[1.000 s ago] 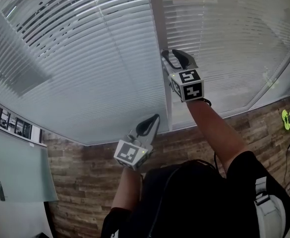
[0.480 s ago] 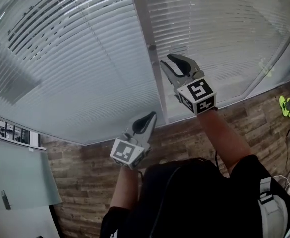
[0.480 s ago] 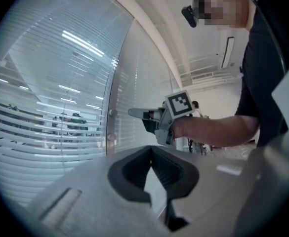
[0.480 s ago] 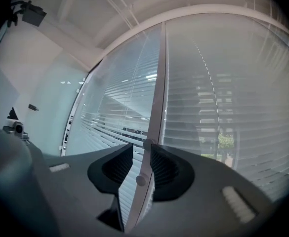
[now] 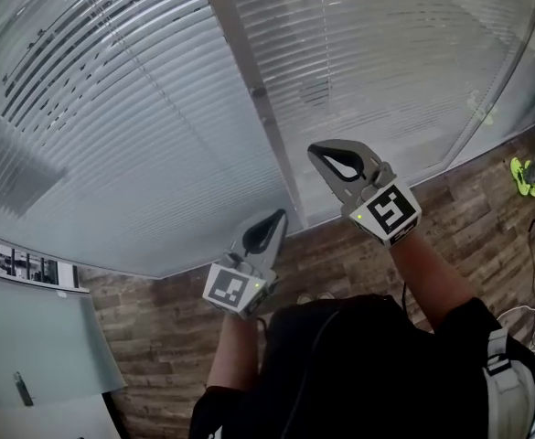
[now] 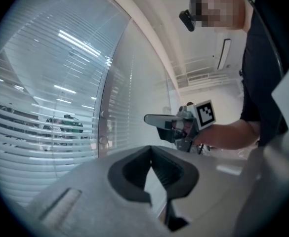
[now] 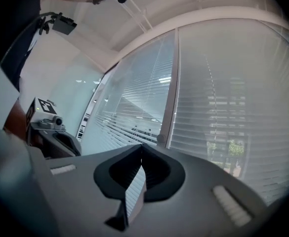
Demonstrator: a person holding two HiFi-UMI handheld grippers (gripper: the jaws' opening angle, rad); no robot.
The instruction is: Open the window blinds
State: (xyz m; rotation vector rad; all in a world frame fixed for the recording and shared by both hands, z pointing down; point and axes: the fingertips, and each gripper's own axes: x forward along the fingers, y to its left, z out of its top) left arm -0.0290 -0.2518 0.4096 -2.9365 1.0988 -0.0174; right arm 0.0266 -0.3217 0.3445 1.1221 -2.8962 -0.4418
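Observation:
White slatted blinds [image 5: 139, 126] cover two panes either side of a grey upright post [image 5: 249, 90] with a small knob [image 5: 258, 91]. The left pane's slats show dark gaps at the upper left; the right pane's blinds [image 5: 386, 53] lie flatter. My right gripper [image 5: 315, 152] hovers short of the post. Its jaws have just been closing and now stand shut with nothing between them. My left gripper [image 5: 282, 215] hangs lower, also shut and empty. The right gripper view has blinds [image 7: 223, 107], post [image 7: 171, 98] and left gripper [image 7: 55, 135]. The left gripper view shows the right gripper [image 6: 156, 118].
Brown plank floor [image 5: 157, 327] runs below the window. A neon-green object [image 5: 526, 176] lies at the right by the glass, and a white cable [image 5: 523, 323] near my right side. A frosted glass partition [image 5: 38, 337] with a strip of pictures [image 5: 20, 265] stands at the left.
The right gripper has drawn back from the post toward the lower right, and its jaws went from open to shut. The left gripper has stayed about where it was.

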